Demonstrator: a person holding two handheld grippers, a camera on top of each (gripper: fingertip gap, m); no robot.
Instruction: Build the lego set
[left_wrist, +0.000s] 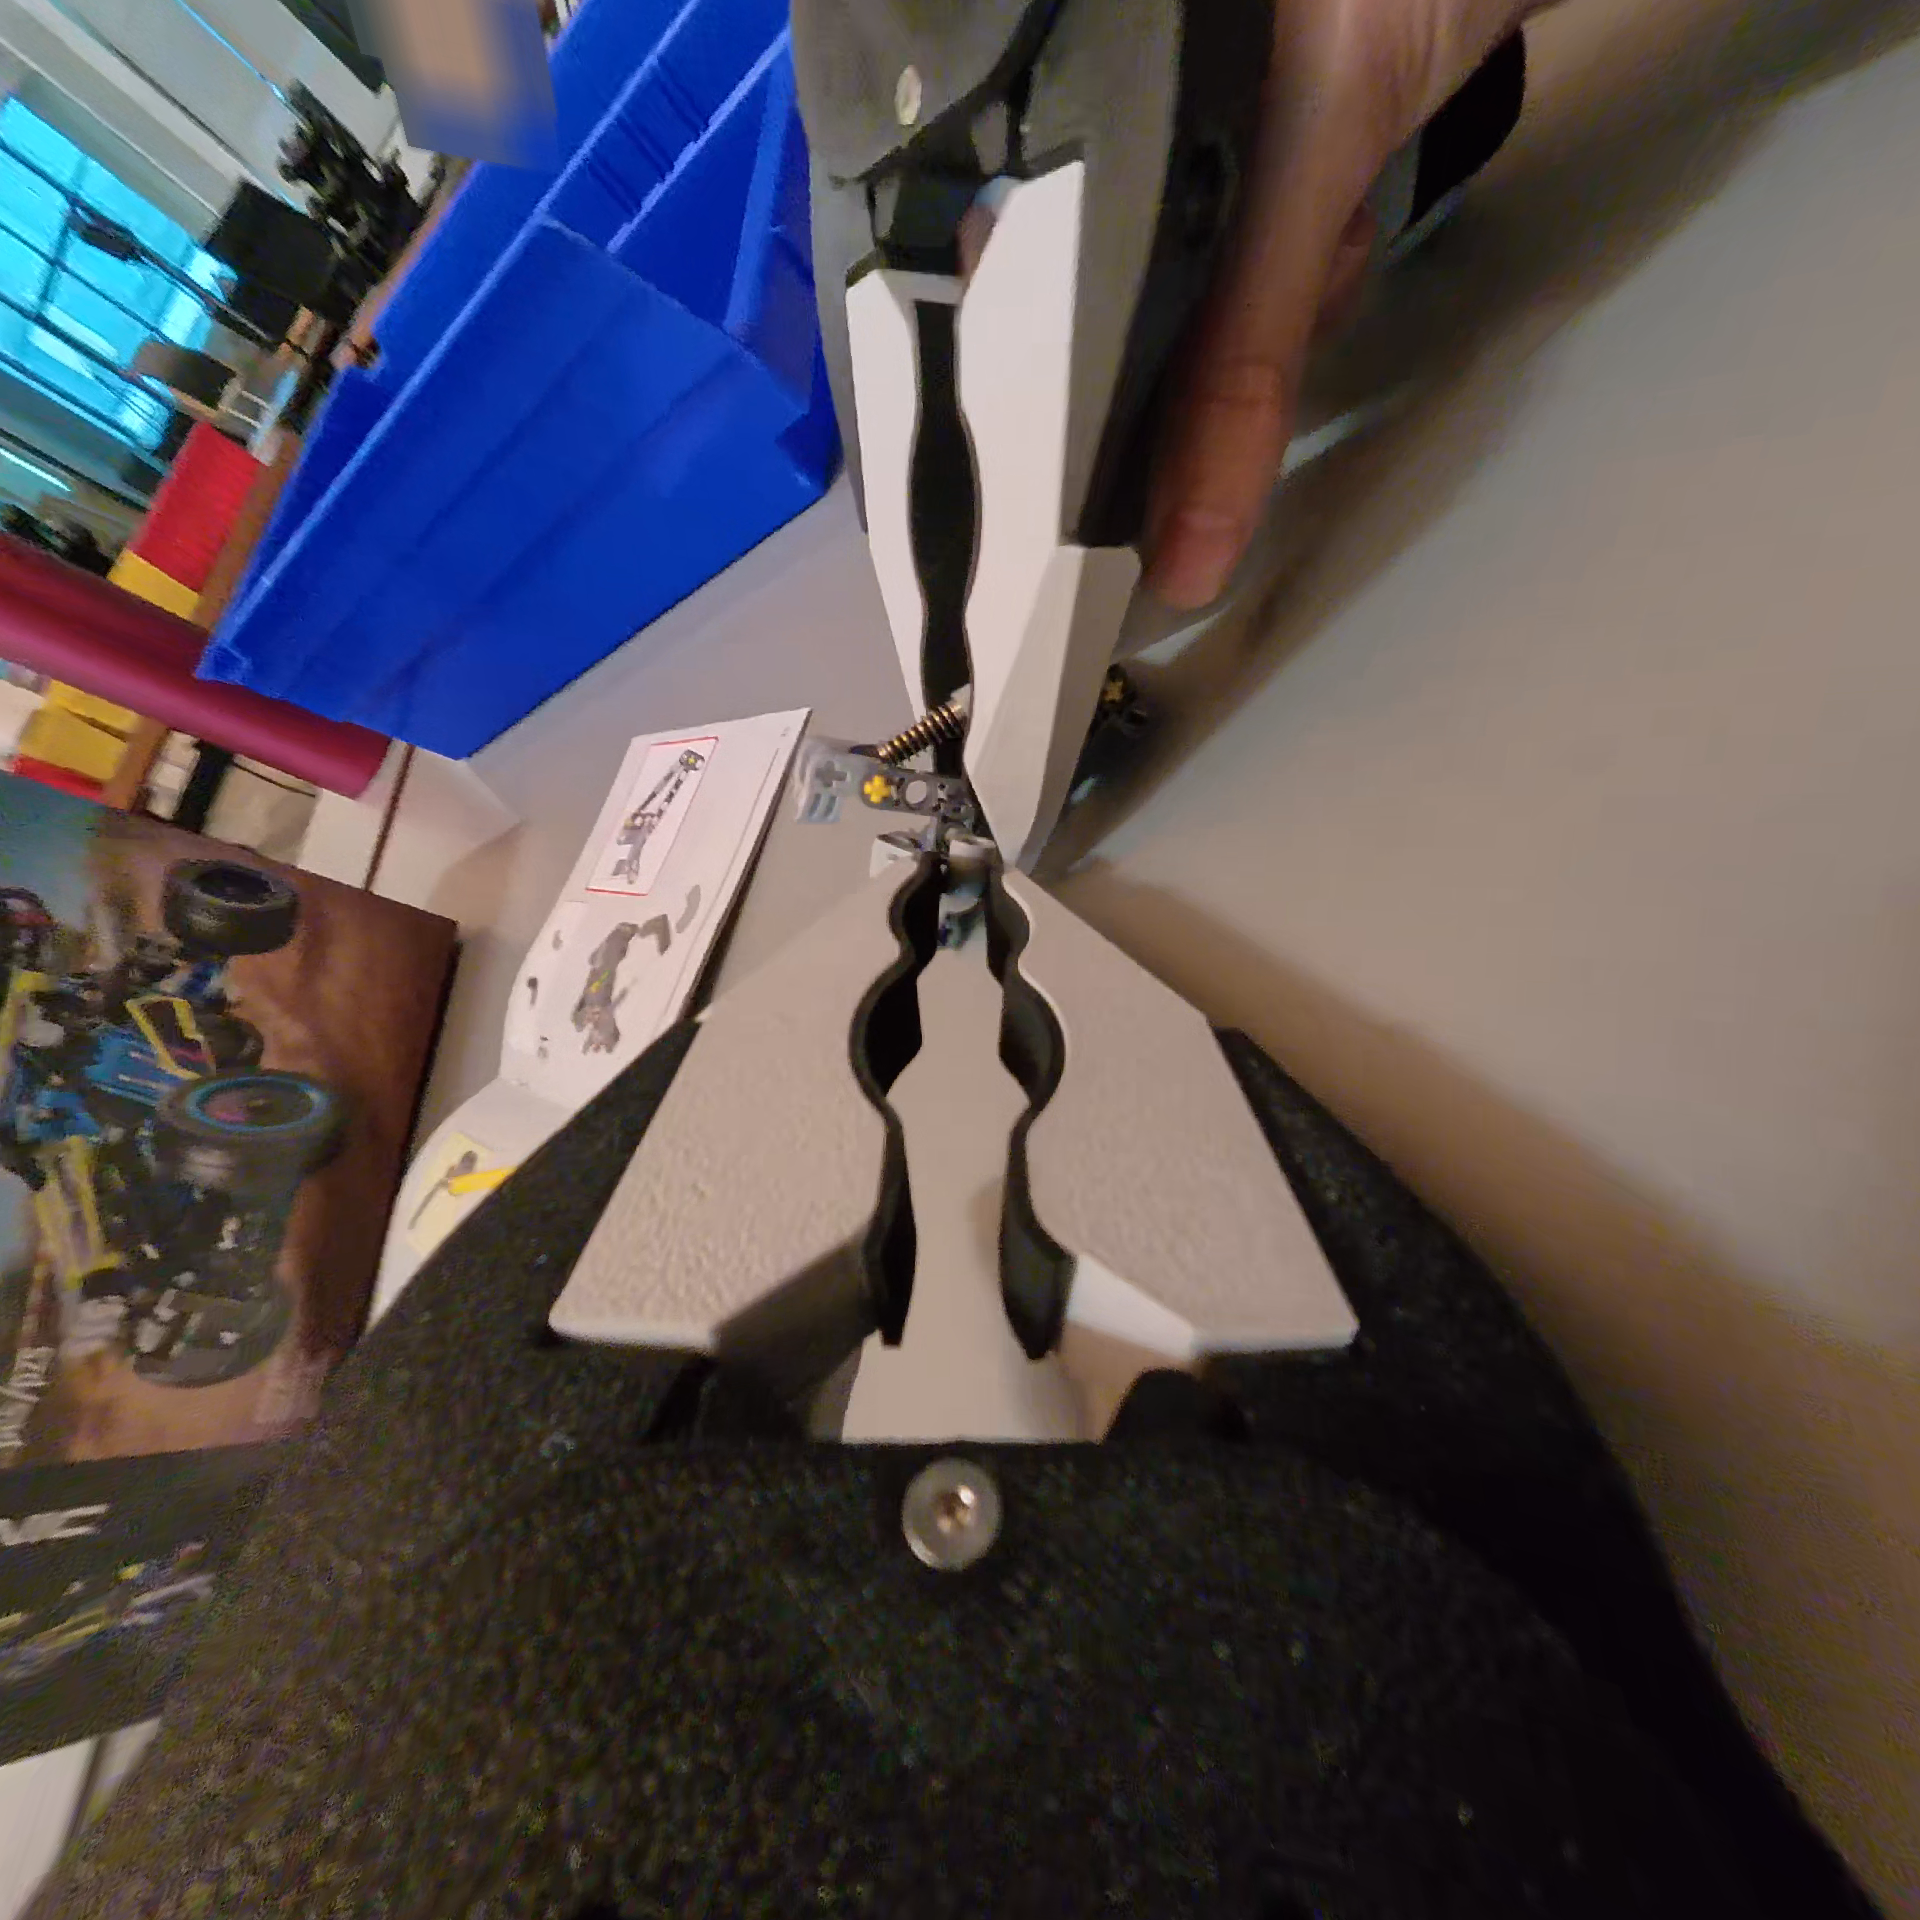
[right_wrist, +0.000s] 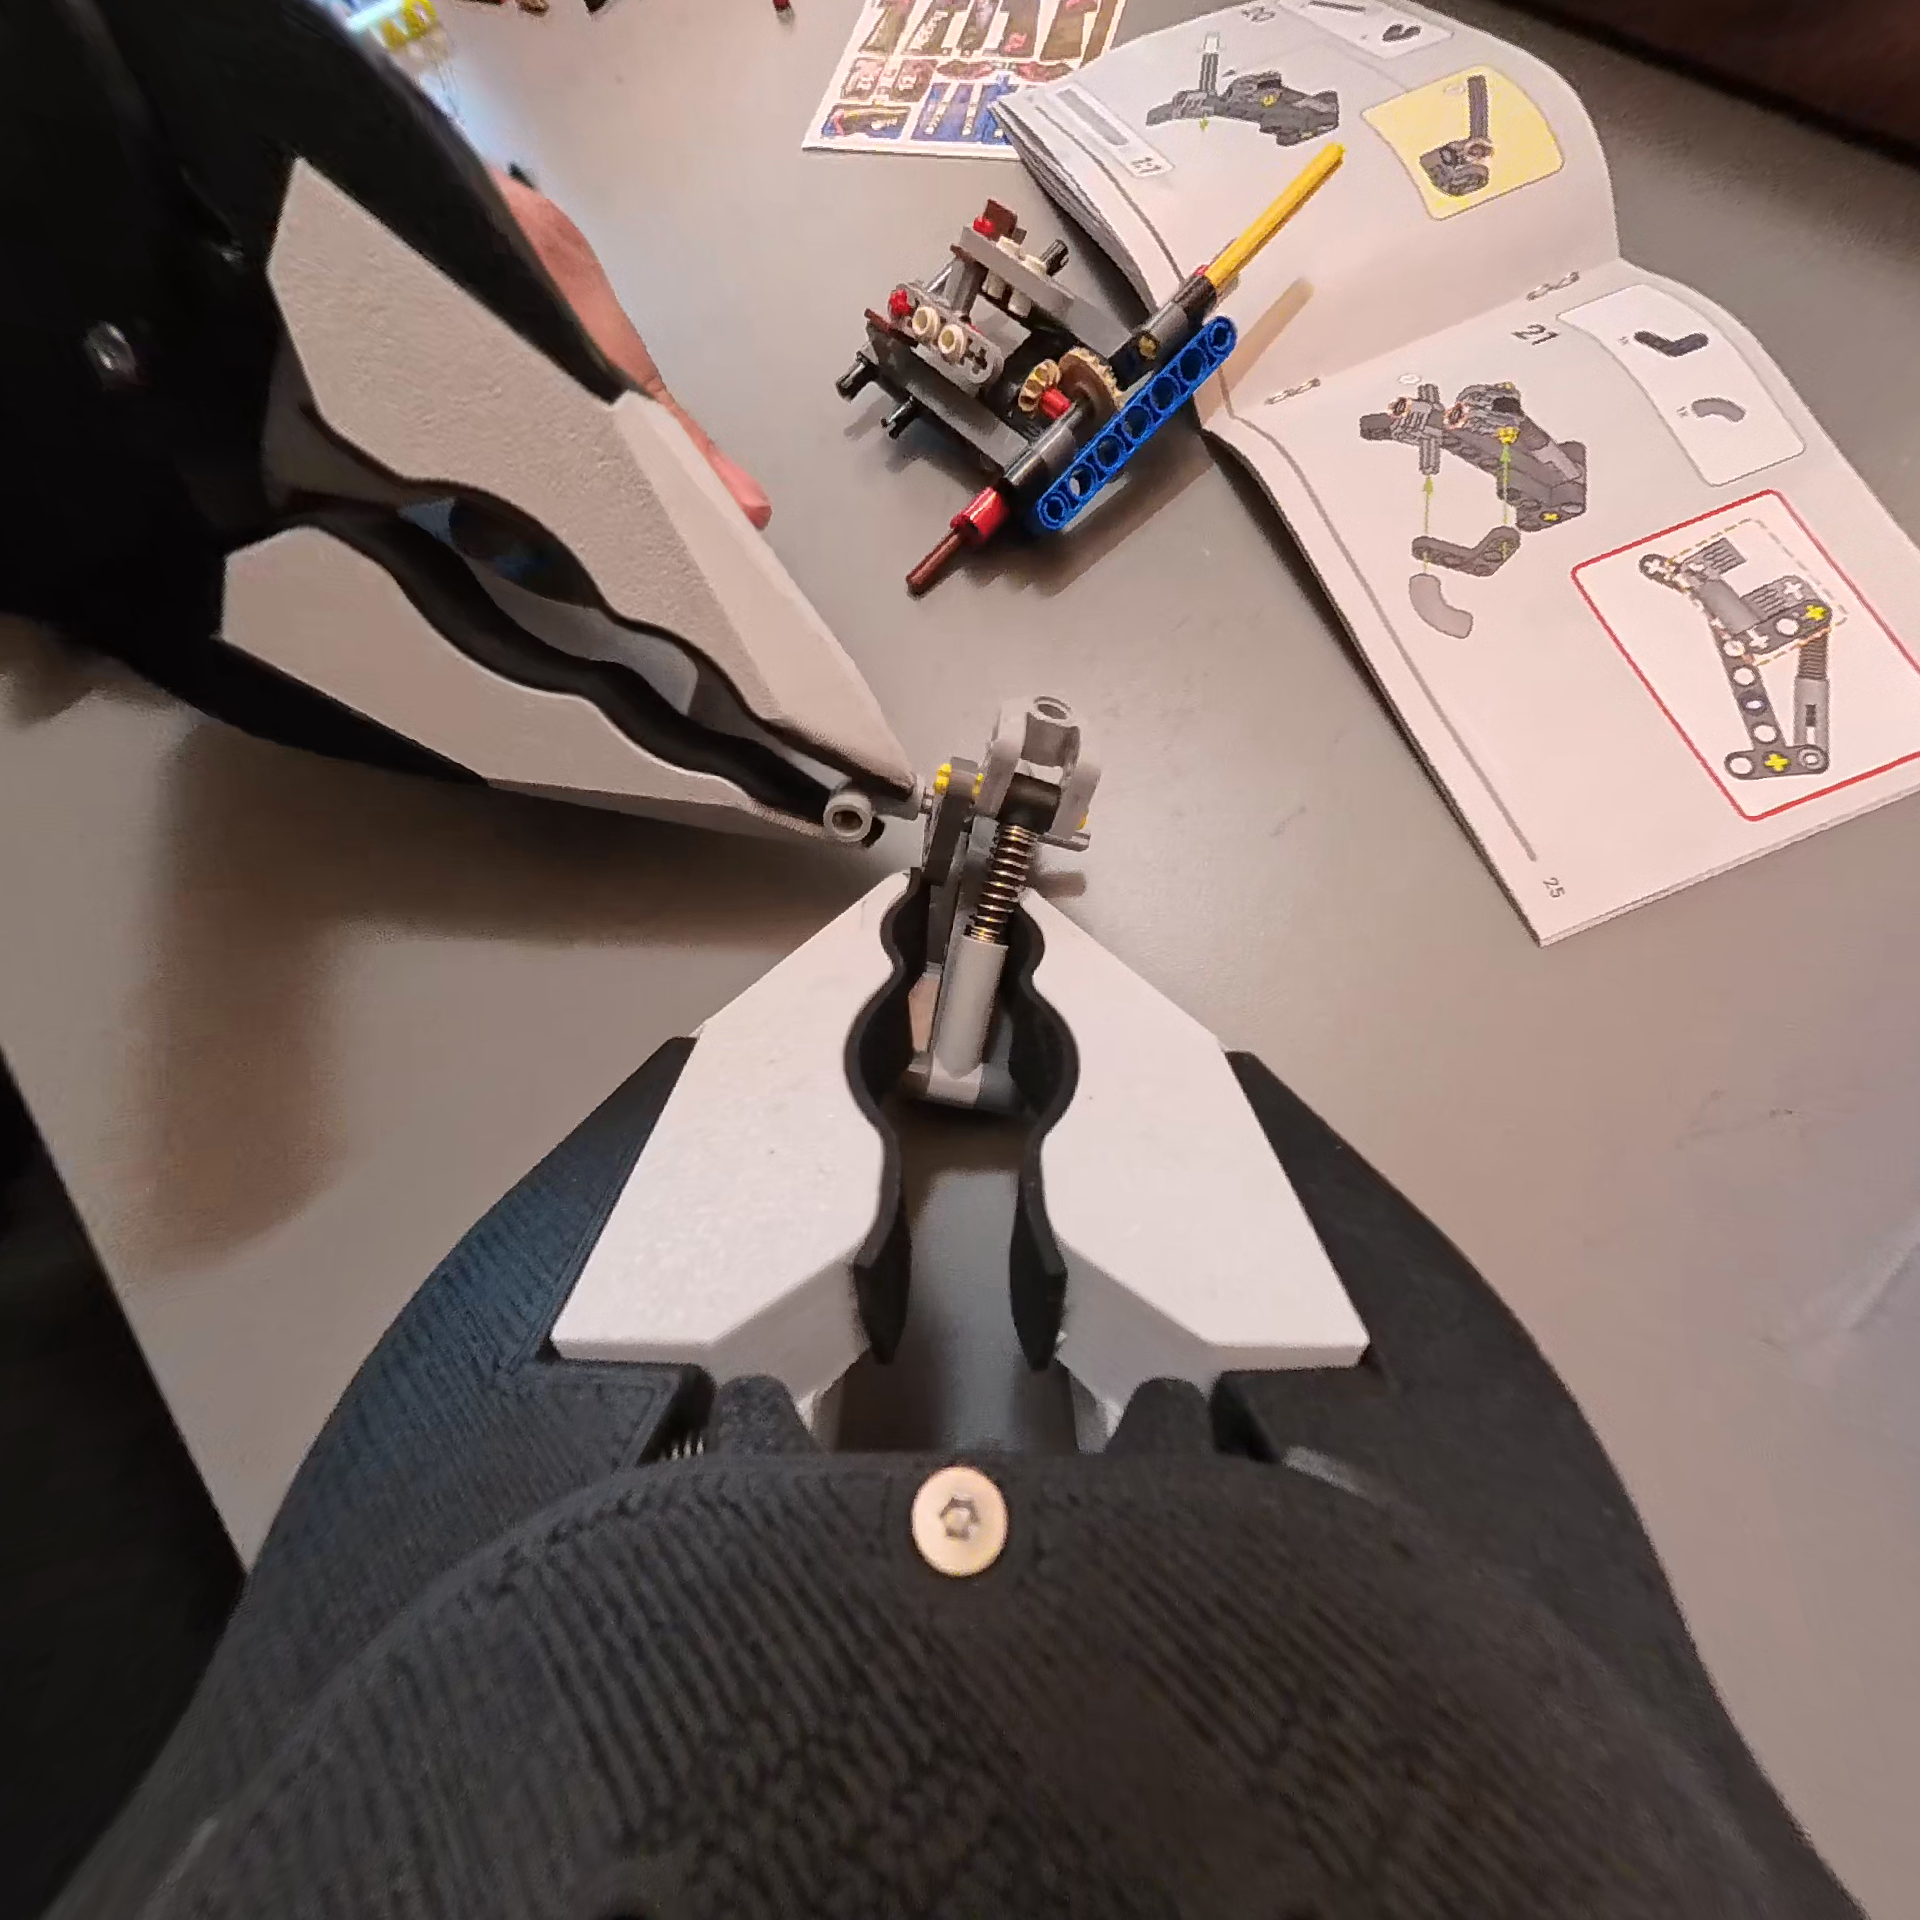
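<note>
Right gripper (right_wrist: 961, 914) is clamped on a grey shock absorber sub-assembly (right_wrist: 997, 883); its spring and a grey connector project beyond the fingertips. Left gripper (right_wrist: 868, 805) comes in from the right gripper's left, closed on a small grey bush (right_wrist: 850, 816), which sits just beside a pin on the sub-assembly's side. Whether the bush is already on the pin cannot be told.

In the left wrist view the left gripper (left_wrist: 956, 883) pinches the small part at its tips, and the right gripper (left_wrist: 971, 727) enters from above with the spring and a perforated beam showing.

Ahead of the right gripper on the desk (right_wrist: 1195, 1091) lies a larger chassis (right_wrist: 1039, 374) with a blue beam, gears and a yellow axle. An open manual (right_wrist: 1507, 436) lies ahead and right; a sticker sheet (right_wrist: 935, 73) lies farther off.

Judgement: the build is early. One chassis section and the shock unit exist; bush fitting is in hand, and joining and the bulk of the model remain.
</note>
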